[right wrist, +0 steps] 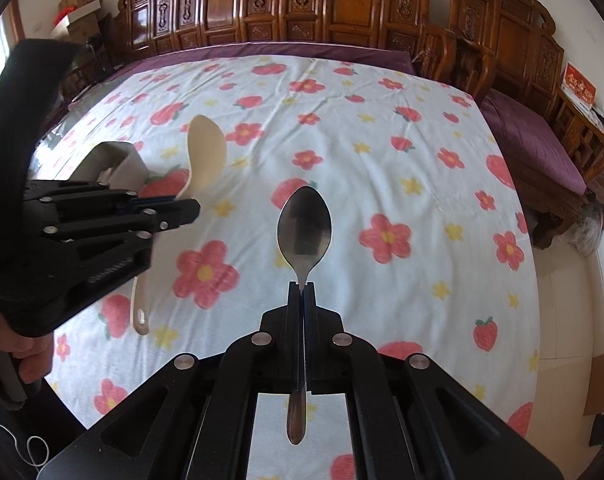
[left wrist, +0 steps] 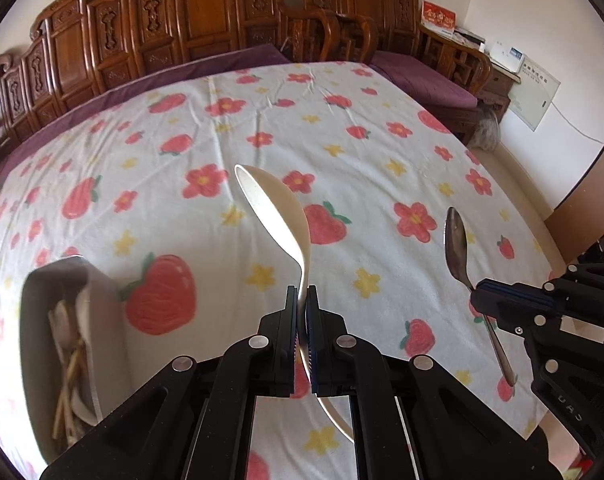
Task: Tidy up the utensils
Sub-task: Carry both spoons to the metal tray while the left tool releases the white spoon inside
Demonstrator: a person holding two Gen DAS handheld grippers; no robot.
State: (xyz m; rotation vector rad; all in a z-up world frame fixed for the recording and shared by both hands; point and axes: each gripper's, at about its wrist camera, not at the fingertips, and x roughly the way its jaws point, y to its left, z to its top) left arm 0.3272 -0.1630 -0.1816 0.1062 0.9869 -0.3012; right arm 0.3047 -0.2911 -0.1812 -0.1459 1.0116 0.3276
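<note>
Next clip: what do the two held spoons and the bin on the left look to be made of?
Cream spoon in the left hand-held gripper: likely plastic or melamine, matte, faintly speckled. Small spoon in the right hand-held gripper: metal, probably stainless steel, with mirror-like reflections in the bowl. Bin: looks like plain grey-white plastic, but motion blur leaves that open.
</note>
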